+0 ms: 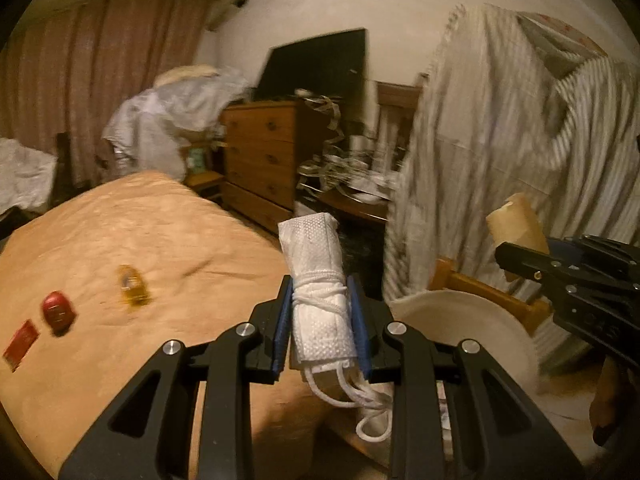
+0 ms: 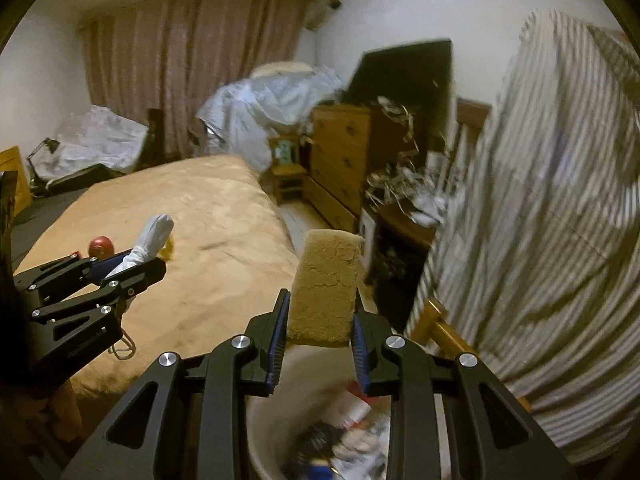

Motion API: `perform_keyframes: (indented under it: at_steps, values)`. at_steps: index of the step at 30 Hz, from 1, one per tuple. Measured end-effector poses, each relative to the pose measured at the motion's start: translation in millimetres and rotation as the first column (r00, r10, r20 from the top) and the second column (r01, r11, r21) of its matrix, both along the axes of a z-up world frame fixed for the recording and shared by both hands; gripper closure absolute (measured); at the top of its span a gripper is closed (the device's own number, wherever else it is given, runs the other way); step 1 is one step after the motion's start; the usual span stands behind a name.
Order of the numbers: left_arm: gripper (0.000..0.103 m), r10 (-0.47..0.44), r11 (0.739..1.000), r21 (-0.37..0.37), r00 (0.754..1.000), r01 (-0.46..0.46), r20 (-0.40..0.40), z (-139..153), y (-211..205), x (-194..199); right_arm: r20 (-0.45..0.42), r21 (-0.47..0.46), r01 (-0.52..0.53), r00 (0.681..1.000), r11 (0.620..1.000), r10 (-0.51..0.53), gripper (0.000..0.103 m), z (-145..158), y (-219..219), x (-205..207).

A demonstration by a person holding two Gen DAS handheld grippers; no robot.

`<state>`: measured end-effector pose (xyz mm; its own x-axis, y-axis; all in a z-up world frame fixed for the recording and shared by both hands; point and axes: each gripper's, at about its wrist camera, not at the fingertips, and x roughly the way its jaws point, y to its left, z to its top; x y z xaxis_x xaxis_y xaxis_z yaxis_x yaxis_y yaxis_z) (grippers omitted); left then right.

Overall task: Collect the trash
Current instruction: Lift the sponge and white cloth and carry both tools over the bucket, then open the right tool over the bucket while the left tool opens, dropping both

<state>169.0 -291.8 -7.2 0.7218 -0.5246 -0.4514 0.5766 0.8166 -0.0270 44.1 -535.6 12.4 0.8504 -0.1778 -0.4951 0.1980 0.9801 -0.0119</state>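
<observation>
The left gripper [image 1: 322,322] fingers pinch a woven white cloth roll [image 1: 318,280] bound with cord. The right gripper [image 2: 320,330] fingers clamp a coarse tan sponge [image 2: 326,284] above a round bin [image 2: 288,408] at 6 o'clock; only the right view shows the litter inside.

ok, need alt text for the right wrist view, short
The right tongs grip a tan sponge block above a white bin that already holds mixed trash. To the left, the left tongs hold a rolled white cloth tied with cord over a bed with a tan blanket. A wooden dresser and a striped hanging cloth stand behind.
</observation>
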Motion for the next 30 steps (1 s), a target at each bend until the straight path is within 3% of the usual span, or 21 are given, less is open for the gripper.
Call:
perform_keyframes:
  at_steps: [6, 15, 16, 20, 30]
  values:
    - [0.077, -0.127, 0.991, 0.025, 0.987, 0.130, -0.097, -15.7, -52.5, 5.3, -0.165, 0.085, 0.049, 0.986, 0.995, -0.034, 0.074, -27.9, -78.1, 6.3]
    - [0.077, -0.220, 0.965, 0.080, 0.937, 0.250, -0.272, -51.1, -97.9, 17.8, -0.372, 0.216, 0.062, 0.928, 0.974, 0.024, 0.074, -78.3, -140.2, 36.9]
    - [0.077, -0.241, 0.957, 0.087, 0.922, 0.278, -0.305, -56.3, -104.2, 19.5, -0.385, 0.226, 0.062, 0.922, 0.972, 0.031, 0.074, -81.2, -131.1, 34.4]
    - [0.077, -0.252, 0.947, 0.107, 0.906, 0.304, -0.341, -65.3, -112.6, 22.8, -0.415, 0.242, 0.064, 0.909, 0.968, 0.044, 0.074, -91.1, -132.1, 39.5]
    - [0.077, -0.239, 0.945, 0.133, 0.907, 0.300, -0.345, -70.3, -114.7, 30.8, -0.416, 0.252, 0.079, 0.909, 0.964, 0.034, 0.074, -99.4, -128.6, 26.7]
